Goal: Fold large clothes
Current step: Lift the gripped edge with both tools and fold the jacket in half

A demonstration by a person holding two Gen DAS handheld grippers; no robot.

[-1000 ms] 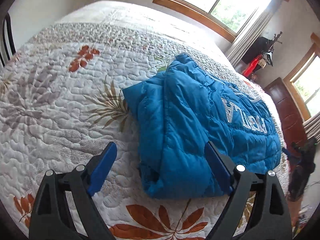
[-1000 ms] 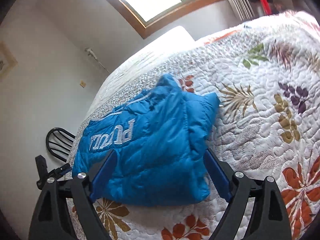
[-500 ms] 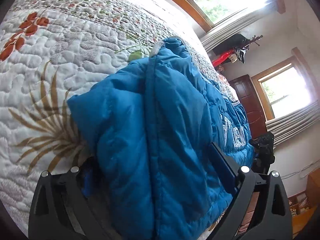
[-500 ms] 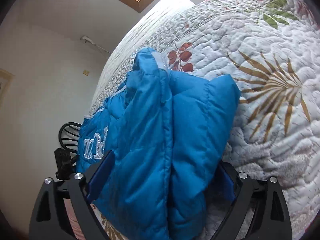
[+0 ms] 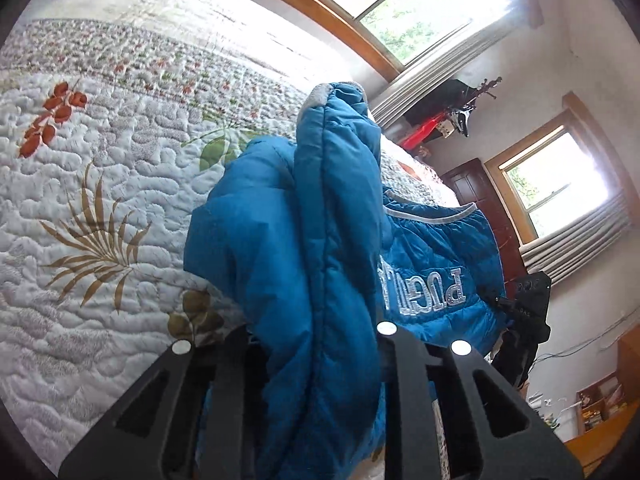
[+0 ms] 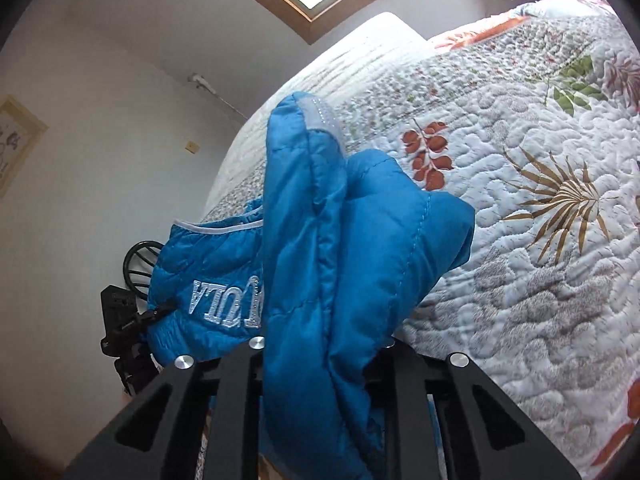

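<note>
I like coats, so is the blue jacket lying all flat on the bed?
No, the blue jacket is bunched up and lifted off the quilt, pinched in the left claw.

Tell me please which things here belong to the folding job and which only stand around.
Job:
- blue puffer jacket
- left gripper, shut on it
- right gripper, shut on it
- quilted bed

Around:
- black chair
- dark wooden door
</note>
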